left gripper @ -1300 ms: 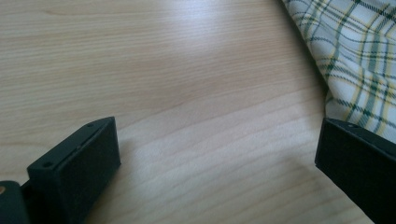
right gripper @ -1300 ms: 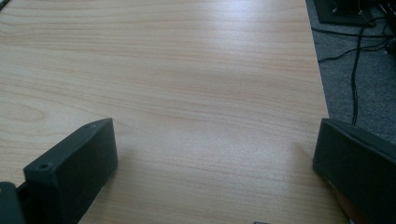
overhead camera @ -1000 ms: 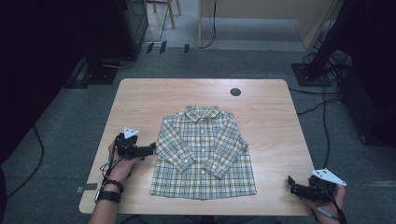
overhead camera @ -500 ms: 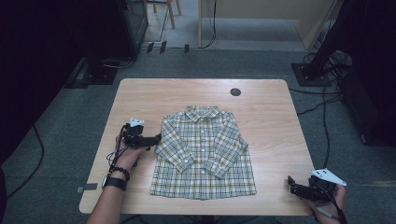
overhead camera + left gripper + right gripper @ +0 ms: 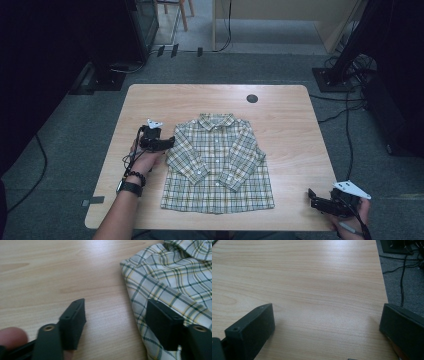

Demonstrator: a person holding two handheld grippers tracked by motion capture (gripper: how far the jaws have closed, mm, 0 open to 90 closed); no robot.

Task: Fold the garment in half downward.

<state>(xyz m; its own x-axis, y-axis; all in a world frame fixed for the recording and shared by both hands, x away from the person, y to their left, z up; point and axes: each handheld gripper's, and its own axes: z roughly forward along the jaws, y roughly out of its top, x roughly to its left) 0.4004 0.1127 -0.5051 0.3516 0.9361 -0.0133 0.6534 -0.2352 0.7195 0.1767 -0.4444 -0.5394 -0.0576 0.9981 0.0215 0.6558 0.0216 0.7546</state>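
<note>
A small plaid shirt (image 5: 217,165) lies flat and buttoned on the wooden table (image 5: 200,100), collar pointing away from me. My left gripper (image 5: 172,143) is at the shirt's left shoulder edge. In the left gripper view the left gripper (image 5: 116,322) has one jaw over bare wood and the other resting over the sleeve cloth (image 5: 160,290). Its jaws have just been closing, and a strip of the shirt's edge lies between them with a gap left. My right gripper (image 5: 312,197) waits open at the table's near right corner, its jaws (image 5: 327,327) wide over bare wood.
A black round disc (image 5: 252,98) is set in the table's far side. Cables (image 5: 345,120) trail over the grey floor to the right, and dark equipment stands on both sides. The table's right edge (image 5: 384,290) runs close to the right gripper.
The left gripper has moved away from me along the shirt's left side, from beside the sleeve up to the shoulder. The right gripper has stayed put.
</note>
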